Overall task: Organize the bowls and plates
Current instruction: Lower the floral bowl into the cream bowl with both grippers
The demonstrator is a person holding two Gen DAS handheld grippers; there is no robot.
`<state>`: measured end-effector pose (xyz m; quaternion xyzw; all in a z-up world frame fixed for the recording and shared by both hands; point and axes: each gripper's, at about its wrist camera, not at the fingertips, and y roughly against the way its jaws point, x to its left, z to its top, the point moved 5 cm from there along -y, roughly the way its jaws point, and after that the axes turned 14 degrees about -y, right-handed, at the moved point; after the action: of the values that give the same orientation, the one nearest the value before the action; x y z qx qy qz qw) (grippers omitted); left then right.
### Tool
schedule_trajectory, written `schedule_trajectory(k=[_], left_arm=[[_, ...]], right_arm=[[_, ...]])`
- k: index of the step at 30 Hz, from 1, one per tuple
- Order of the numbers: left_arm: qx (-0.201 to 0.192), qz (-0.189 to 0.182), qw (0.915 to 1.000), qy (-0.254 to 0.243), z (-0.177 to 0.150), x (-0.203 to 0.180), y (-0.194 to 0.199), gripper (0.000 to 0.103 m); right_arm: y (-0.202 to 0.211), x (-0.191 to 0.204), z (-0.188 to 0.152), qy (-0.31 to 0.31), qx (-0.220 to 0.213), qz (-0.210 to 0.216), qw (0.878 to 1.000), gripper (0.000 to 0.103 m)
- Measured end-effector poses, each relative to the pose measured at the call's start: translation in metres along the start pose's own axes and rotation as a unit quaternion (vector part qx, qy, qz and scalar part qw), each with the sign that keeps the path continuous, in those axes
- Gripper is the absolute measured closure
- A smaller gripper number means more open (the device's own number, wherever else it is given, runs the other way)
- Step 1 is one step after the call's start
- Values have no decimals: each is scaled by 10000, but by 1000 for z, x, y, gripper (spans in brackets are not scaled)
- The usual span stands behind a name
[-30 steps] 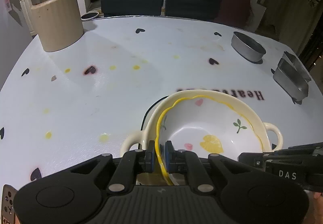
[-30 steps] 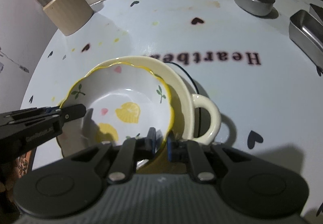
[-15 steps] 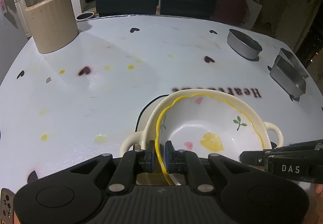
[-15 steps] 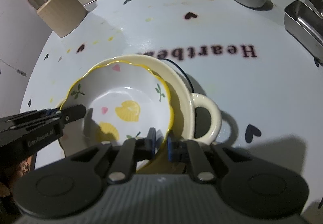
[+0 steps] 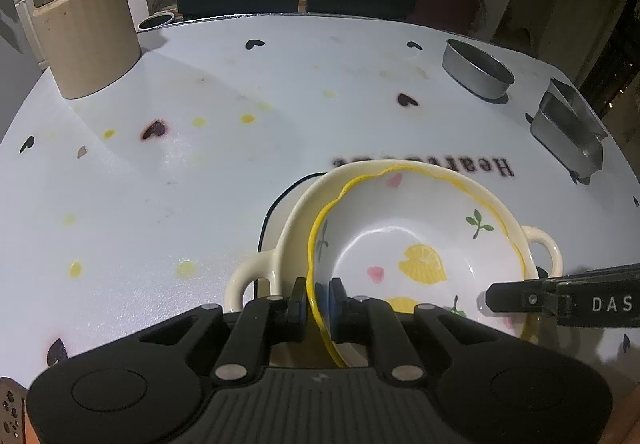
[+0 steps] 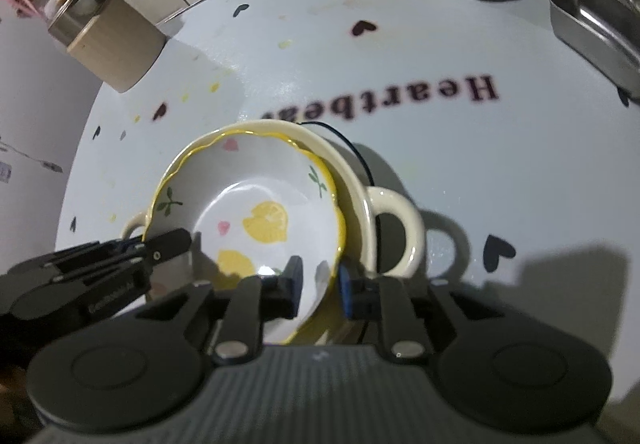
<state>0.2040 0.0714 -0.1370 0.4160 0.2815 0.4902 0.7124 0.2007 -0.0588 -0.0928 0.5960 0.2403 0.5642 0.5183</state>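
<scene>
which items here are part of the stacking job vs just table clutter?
In the job:
- yellow-rimmed bowl
- cream two-handled bowl under it
- left gripper, clamped on the rim
- right gripper, jaws just opening around the rim

Clutter:
- beige canister
- round metal tin
- rectangular metal tins

Glossy ceramic bowl [image 5: 420, 244]; brushed metal tin [image 5: 476, 69]; smooth tablecloth [image 5: 200, 183]

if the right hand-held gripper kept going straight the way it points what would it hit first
Most likely the yellow-rimmed bowl: its rim already sits between the right hand-held gripper pads, which have just been opening. Behind it is the cream handled dish; depth is uncertain.
</scene>
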Motion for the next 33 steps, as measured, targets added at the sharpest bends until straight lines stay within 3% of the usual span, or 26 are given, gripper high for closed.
schedule_trajectory(k=[10, 18, 33], left_arm=[[76, 76, 9999, -76, -3, -1, 3, 89], [-211, 192, 9996, 59, 3, 8, 22, 89], [-189, 165, 9997, -45, -5, 1, 34, 88]], right_arm=[[10, -1, 1, 202, -141, 6, 9997, 77], [14, -2, -1, 216, -170, 30, 9996, 77], [21, 4, -9, 437, -300, 43, 9986, 76]])
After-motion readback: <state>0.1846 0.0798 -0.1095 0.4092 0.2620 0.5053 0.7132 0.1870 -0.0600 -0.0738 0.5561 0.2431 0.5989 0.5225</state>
